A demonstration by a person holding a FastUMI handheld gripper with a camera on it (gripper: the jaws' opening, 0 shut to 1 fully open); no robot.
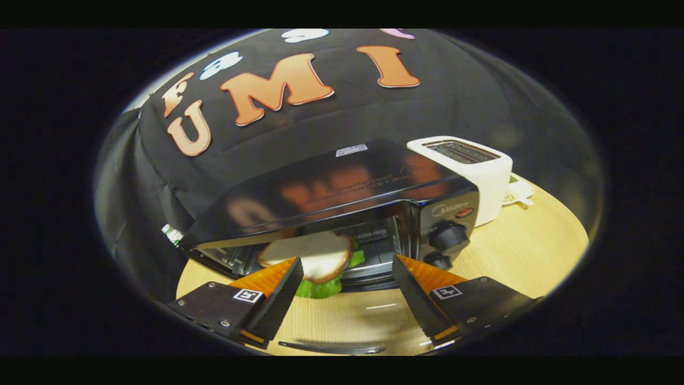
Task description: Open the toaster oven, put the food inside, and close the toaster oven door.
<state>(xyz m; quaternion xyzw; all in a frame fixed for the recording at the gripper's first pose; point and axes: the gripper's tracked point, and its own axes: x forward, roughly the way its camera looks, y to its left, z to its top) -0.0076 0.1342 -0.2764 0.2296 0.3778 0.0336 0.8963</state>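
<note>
The jaws (pixel 347 278) are standing wide open, gripping nothing, while the sandwich (pixel 315 256) is lying at the open toaster oven (pixel 342 192) mouth, just ahead of the left finger.

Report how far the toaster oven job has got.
Done: the toaster oven stands open, its glass door folded down flat under the fingers. In hand: the sandwich lies at the oven mouth, just ahead of the open gripper, apparently released. Left: perhaps pushing it deeper, then closing the door.
</note>
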